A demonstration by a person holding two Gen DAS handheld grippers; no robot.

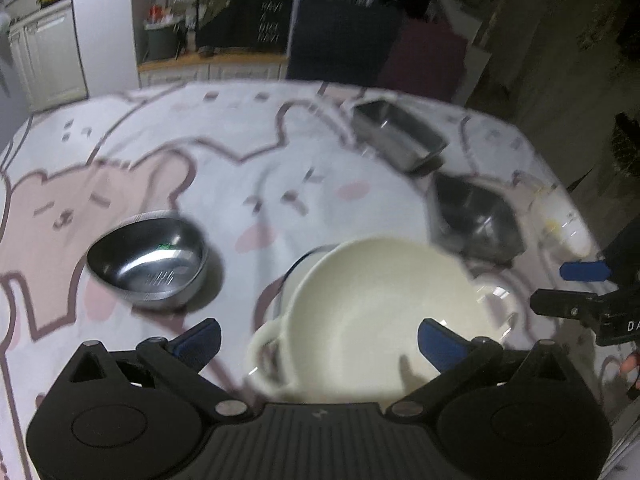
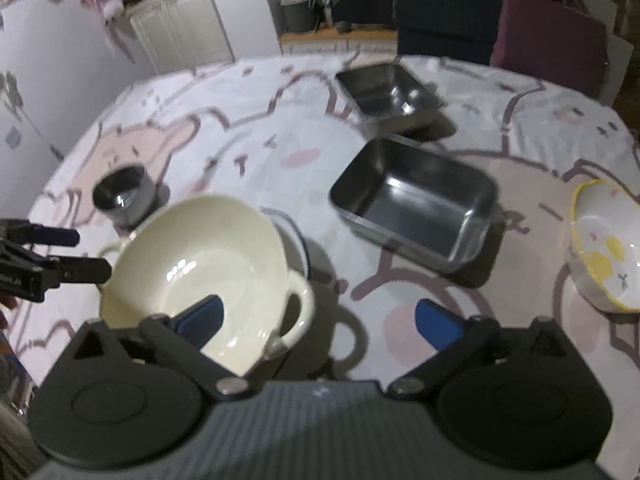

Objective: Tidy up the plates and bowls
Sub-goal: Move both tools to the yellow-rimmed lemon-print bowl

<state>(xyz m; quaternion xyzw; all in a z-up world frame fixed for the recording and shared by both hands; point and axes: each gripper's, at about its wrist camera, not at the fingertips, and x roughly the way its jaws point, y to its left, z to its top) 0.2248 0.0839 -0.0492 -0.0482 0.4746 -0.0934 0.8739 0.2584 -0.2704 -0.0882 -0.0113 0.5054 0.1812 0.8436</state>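
A cream two-handled bowl (image 1: 384, 304) (image 2: 200, 268) sits tilted on a blue-rimmed dish (image 2: 298, 240) near the table's front. My left gripper (image 1: 318, 340) is open, its jaws either side of the bowl's left handle (image 1: 266, 354). My right gripper (image 2: 318, 320) is open, around the bowl's right handle (image 2: 300, 308). A round steel bowl (image 1: 150, 256) (image 2: 122, 194) stands to the left. Two steel rectangular trays (image 2: 416, 204) (image 2: 386, 96) lie further back. A white bowl with yellow print (image 2: 604, 248) is at the right.
The table carries a pink and white cartoon cloth (image 2: 248, 136). Dark chairs (image 2: 444, 12) stand behind the far edge. White cabinets (image 2: 180, 28) are at the back left. The table edge curves close at both sides.
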